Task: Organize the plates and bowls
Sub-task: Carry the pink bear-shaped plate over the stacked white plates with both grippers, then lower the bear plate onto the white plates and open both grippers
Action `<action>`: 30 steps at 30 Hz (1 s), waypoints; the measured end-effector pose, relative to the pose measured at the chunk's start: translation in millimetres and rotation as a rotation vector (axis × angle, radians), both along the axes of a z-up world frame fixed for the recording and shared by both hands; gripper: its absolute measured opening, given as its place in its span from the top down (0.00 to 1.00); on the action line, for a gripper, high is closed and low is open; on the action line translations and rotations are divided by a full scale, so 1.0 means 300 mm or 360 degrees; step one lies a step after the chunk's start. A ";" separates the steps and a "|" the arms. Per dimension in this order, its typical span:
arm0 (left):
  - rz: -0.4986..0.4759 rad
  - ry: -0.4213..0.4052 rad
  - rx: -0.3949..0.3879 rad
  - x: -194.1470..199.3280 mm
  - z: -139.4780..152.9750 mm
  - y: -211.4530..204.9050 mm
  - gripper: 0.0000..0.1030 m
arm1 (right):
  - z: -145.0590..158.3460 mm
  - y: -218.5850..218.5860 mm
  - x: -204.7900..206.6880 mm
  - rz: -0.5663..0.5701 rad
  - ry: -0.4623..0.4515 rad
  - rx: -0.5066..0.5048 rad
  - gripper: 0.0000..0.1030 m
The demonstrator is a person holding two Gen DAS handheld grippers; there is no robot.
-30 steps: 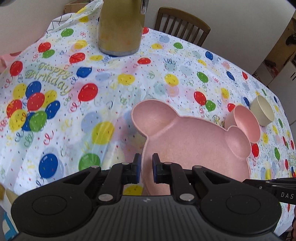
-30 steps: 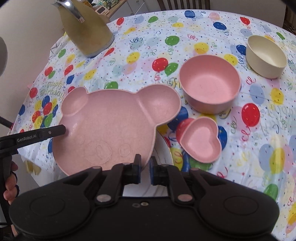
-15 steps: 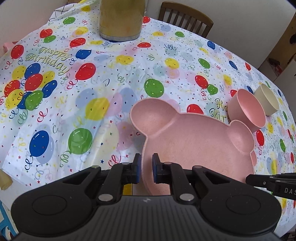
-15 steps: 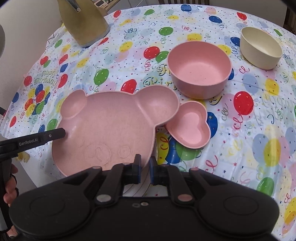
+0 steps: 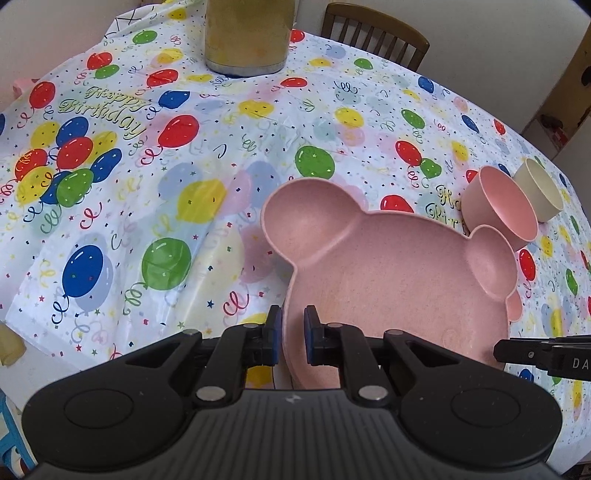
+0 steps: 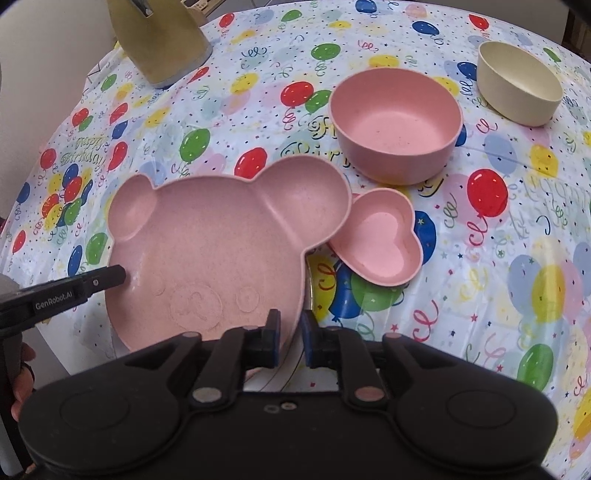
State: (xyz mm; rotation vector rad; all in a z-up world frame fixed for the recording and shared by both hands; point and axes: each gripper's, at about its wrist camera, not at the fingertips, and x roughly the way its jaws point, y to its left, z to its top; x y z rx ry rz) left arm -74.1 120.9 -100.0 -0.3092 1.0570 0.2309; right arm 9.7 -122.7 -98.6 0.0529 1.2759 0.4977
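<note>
A pink bear-shaped plate lies low over the balloon tablecloth, held at two sides. My left gripper is shut on its left rim. My right gripper straddles the near right rim; its jaws are opening and the pads look just off the rim. The plate's right ear overlaps a pink heart-shaped dish. A white plate shows under the pink plate's near edge. Behind stand a pink bowl and a cream bowl.
A tall yellow jug stands at the far side of the table. A wooden chair is behind the table. The tablecloth's left edge drops off close to the plate. A hand shows at lower left.
Both grippers carried the pink plate further onto the table and lower, until its ear overlapped the heart dish. The right jaws have parted slightly.
</note>
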 end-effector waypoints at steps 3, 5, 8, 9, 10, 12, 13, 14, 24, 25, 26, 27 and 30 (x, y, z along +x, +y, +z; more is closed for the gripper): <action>0.0021 -0.0002 0.0015 -0.008 0.003 0.001 0.88 | 0.008 -0.011 0.002 -0.0025 -0.0003 0.0014 0.81; 0.0031 0.0002 0.0017 -0.014 0.006 0.003 0.88 | 0.017 -0.020 0.003 -0.0036 -0.0008 0.0029 0.80; 0.0036 -0.0008 0.0023 -0.028 0.020 -0.006 0.88 | 0.036 -0.027 -0.001 -0.0037 -0.0035 0.0050 0.78; 0.0037 -0.0015 0.0025 -0.033 0.026 -0.010 0.88 | 0.045 -0.030 -0.002 -0.0032 -0.0047 0.0062 0.77; 0.0038 -0.0020 0.0026 -0.037 0.033 -0.015 0.88 | 0.053 -0.033 -0.004 -0.0029 -0.0059 0.0069 0.76; 0.0038 -0.0028 0.0030 -0.044 0.049 -0.029 0.88 | 0.070 -0.039 -0.007 -0.0020 -0.0087 0.0087 0.74; 0.0039 -0.0034 0.0032 -0.048 0.056 -0.036 0.88 | 0.078 -0.042 -0.009 -0.0014 -0.0096 0.0098 0.73; 0.0038 -0.0040 0.0032 -0.052 0.064 -0.043 0.88 | 0.086 -0.046 -0.009 -0.0009 -0.0105 0.0109 0.72; 0.0020 -0.0194 0.0040 -0.077 0.204 -0.173 0.83 | 0.201 -0.128 -0.035 0.0029 -0.0323 0.0225 0.64; 0.0021 -0.0218 0.0049 -0.077 0.220 -0.188 0.82 | 0.213 -0.141 -0.036 0.0031 -0.0347 0.0234 0.64; 0.0022 -0.0245 0.0063 -0.077 0.239 -0.207 0.78 | 0.228 -0.160 -0.036 0.0034 -0.0381 0.0244 0.64; 0.0022 -0.0266 0.0074 -0.076 0.253 -0.222 0.75 | 0.241 -0.177 -0.037 0.0034 -0.0412 0.0247 0.64; 0.0010 -0.0326 0.0101 -0.065 0.298 -0.279 0.72 | 0.274 -0.235 -0.037 0.0013 -0.0490 0.0263 0.58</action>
